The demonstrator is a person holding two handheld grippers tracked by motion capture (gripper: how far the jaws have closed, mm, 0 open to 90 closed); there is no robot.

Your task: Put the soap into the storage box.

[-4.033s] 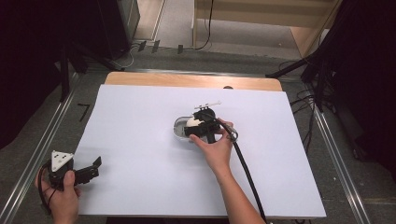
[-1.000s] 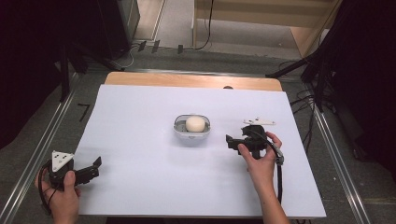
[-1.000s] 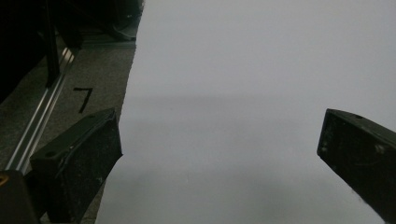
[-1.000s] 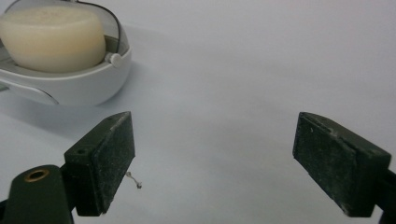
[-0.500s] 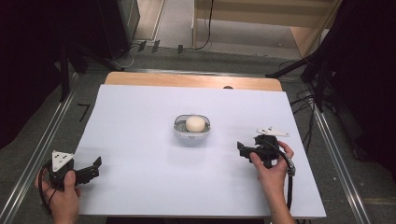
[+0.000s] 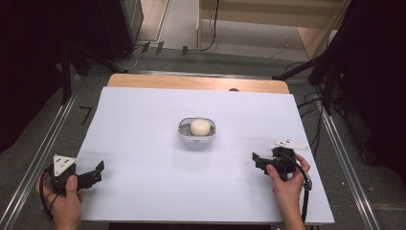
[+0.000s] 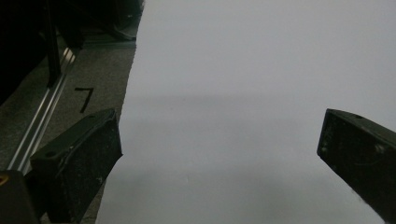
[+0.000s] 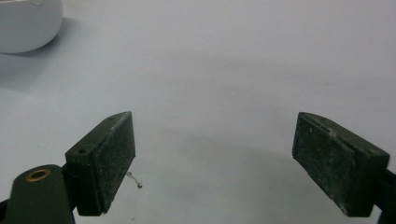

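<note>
With the ball (image 6: 200, 126) resting in the bowl (image 6: 197, 134) at frame centre, the empty, open right gripper (image 6: 257, 161) is best parked at lower right; the left gripper (image 6: 97, 171) is open too.

White-topped table (image 6: 143, 120) (wooden far edge), small bowl (image 6: 197, 135) at centre, holding a ball (image 6: 200, 127)

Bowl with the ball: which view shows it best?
The high view. The bowl sits whole at the middle of the white table, with the pale ball in it. The right gripper view catches just a piece of the bowl's white wall at its top left corner.
</note>
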